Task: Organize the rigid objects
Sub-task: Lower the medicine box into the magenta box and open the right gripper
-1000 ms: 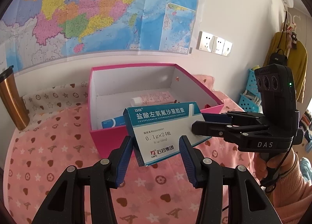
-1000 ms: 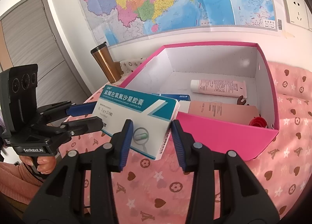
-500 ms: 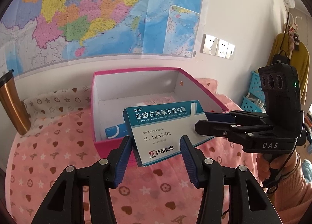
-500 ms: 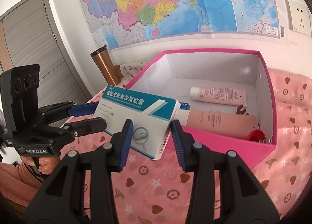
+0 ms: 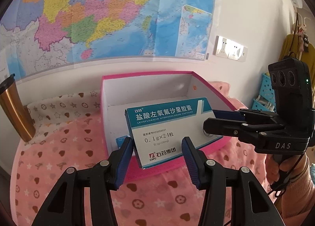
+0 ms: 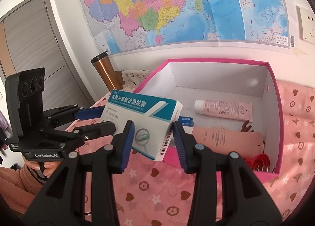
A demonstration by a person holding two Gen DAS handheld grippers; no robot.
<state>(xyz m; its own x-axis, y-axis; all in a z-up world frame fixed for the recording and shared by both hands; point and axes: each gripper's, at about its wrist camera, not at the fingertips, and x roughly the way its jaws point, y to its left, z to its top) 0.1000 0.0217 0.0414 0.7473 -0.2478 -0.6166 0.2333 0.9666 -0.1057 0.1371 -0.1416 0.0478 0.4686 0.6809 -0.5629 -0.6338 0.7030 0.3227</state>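
The medicine box (image 6: 144, 122) is held in the air just above the near wall of the pink storage box (image 6: 274, 107). It is clamped at both ends: left gripper (image 5: 156, 156) and right gripper (image 6: 153, 136) are each closed part-way onto it. Risk: if one release lags, the carton gets twisted or crushed. If dropped here, the rim could be clipped and the carton tipped out onto the pink cloth (image 6: 149, 188).

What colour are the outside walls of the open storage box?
The storage box is bright pink outside and white inside. The right wrist view shows it best.
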